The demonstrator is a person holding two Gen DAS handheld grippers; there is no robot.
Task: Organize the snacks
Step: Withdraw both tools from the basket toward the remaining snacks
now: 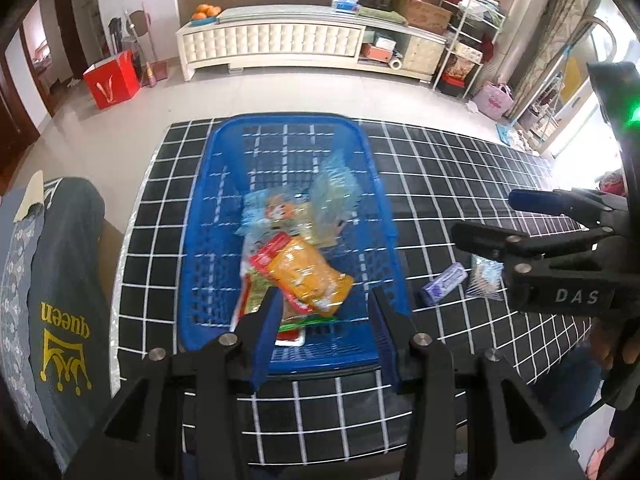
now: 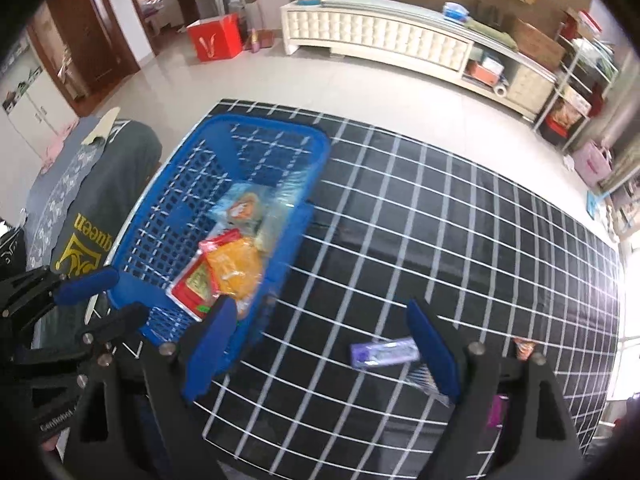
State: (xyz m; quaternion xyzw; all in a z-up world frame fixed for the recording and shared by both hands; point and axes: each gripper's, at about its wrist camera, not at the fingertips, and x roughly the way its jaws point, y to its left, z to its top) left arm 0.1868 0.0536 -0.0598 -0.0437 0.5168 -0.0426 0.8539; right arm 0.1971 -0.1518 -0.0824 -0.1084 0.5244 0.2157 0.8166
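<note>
- The snacks sit in a blue plastic basket (image 1: 288, 216) with lattice walls, straight ahead of my left gripper (image 1: 324, 316) and ahead-left of my right gripper (image 2: 320, 344).
- On top of the pile lies an orange packet (image 1: 308, 276), over a red packet (image 1: 266, 258); behind them are a pale blue packet (image 1: 266, 210) and a clear crinkled bag (image 1: 332, 196). More wrappers lie beneath, too jumbled to count.
- Two snacks lie outside the basket on my right: a purple bar (image 2: 384, 352) just ahead of my right gripper's right finger, and a clear mesh-patterned pack (image 1: 486, 276) beside it.
- My left gripper hangs over the basket's near rim, jaws wide and holding nothing.
- My right gripper is spread wide too, nothing between its blue pads (image 2: 212, 344).
- The surface is a table under a black cloth with a white grid (image 2: 440, 240).
- To my left, a grey garment printed "queen" (image 1: 68, 280) drapes over a seat.
- Beyond lie pale floor tiles, a cream tufted cabinet (image 1: 280, 40) bearing a bowl of oranges (image 1: 206, 14), and one red box (image 1: 112, 80).
</note>
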